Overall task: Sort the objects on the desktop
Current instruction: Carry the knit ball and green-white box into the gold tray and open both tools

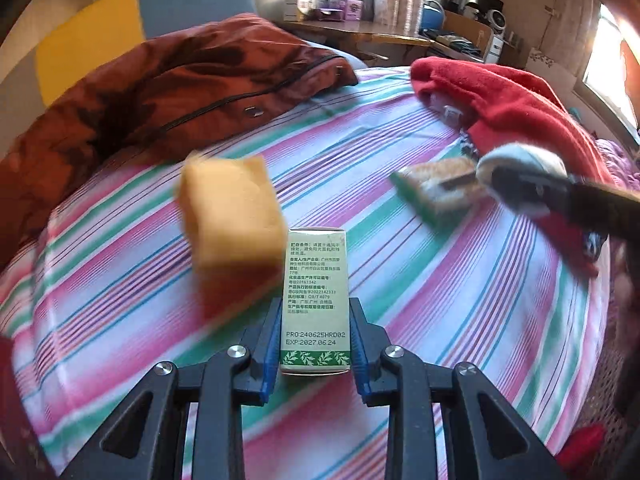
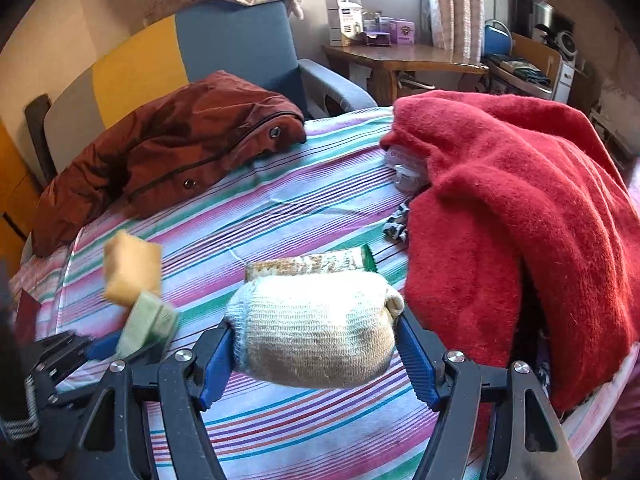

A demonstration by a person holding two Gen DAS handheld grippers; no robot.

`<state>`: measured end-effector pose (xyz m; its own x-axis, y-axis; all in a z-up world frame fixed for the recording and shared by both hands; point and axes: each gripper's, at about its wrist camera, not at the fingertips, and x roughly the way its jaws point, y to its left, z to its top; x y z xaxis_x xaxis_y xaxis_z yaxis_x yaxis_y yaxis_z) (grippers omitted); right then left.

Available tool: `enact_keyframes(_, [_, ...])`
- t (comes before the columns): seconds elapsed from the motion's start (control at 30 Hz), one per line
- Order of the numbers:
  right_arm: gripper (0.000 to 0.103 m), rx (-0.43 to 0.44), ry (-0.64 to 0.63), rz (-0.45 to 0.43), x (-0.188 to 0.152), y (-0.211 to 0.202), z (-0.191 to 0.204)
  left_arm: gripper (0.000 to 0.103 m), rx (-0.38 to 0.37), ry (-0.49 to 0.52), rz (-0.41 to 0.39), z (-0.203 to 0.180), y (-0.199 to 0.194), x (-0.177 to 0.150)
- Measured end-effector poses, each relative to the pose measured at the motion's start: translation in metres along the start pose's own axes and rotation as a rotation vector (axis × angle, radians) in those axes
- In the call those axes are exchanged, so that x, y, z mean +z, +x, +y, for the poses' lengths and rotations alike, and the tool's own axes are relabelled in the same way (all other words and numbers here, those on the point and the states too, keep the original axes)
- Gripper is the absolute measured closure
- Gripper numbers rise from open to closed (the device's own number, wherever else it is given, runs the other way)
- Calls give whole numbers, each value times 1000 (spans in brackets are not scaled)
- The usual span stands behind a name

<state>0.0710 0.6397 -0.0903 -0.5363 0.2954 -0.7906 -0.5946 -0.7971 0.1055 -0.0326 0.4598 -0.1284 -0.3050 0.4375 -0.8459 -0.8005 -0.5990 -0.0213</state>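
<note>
My left gripper [image 1: 316,305] is shut on a small green and white carton [image 1: 316,264], held upright over the striped bedsheet [image 1: 460,300]. A yellow sponge [image 1: 230,216] is blurred just left of the carton; I cannot tell whether they touch. My right gripper [image 2: 314,328] is shut on a rolled cream sock [image 2: 316,336], lifted off the sheet. A snack packet with a green edge [image 2: 320,264] lies flat just beyond the sock. In the right wrist view the carton [image 2: 148,326] and sponge [image 2: 130,274] are at the lower left.
A rust-brown jacket [image 2: 172,160] lies at the back left of the bed. A red blanket [image 2: 520,208] is heaped on the right, partly covering a clear plastic container [image 2: 404,168]. Beyond the bed stand a blue chair [image 2: 240,44] and a wooden desk [image 2: 400,60] with boxes.
</note>
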Motion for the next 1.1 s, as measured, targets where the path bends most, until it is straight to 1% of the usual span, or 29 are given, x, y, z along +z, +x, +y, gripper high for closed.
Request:
enact_keyframes(0.07, [30,11,-16,2,-1,0,4,74,3,-23,13,10,-6,-13])
enact_keyframes(0.23, [30,25,-79,-3,-5,0,18,74,46,-77,-6,34,-28,-45])
enact_keyframes(0.47, [30,31,-171,11,-13,5,38,74,100,-123,-24,58,-48,-76])
enact_keyframes(0.53, [30,60,-196,16,-16,5,45,74,103,-137,-27,62,-54,-83])
enact_keyframes(0.63, [30,117,-235,34,-21,5,57,74,105,-152,-37,66,-61,-89])
enact_keyframes(0.73, [30,154,-266,61,-27,7,67,74,112,-161,-68,70,-74,-93])
enact_keyframes(1.0, [30,178,-311,102,-39,9,87,74,142,-187,-166,85,-119,-93])
enact_keyframes(1.1, [30,182,-325,111,-42,10,93,74,153,-197,-191,91,-132,-94])
